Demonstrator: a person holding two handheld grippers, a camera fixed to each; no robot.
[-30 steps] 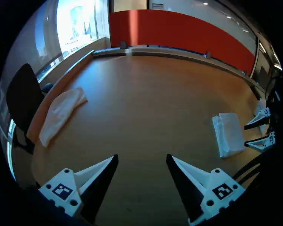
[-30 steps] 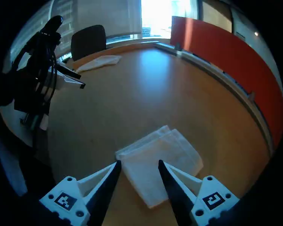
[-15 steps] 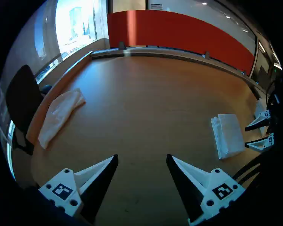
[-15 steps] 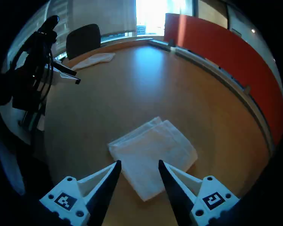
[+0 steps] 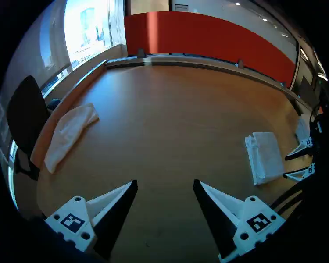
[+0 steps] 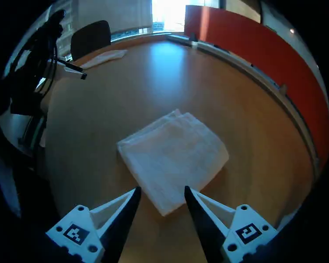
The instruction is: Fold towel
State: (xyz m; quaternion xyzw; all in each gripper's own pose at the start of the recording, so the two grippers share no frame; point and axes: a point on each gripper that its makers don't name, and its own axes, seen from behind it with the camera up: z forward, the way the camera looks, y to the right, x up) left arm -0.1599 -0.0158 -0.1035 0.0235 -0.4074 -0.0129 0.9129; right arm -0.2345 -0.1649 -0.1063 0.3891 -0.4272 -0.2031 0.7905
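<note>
the left gripper is held low and level over the near edge of the wooden surface, pointing across bare wood, its jaws spread wide with nothing between them. the right gripper tilts down toward the folded towel, jaws released, the towel's near corner showing between the tips. the folded towel lies flat near the surface's right edge. a loose towel lies crumpled at the far left edge, beside a dark chair.
</note>
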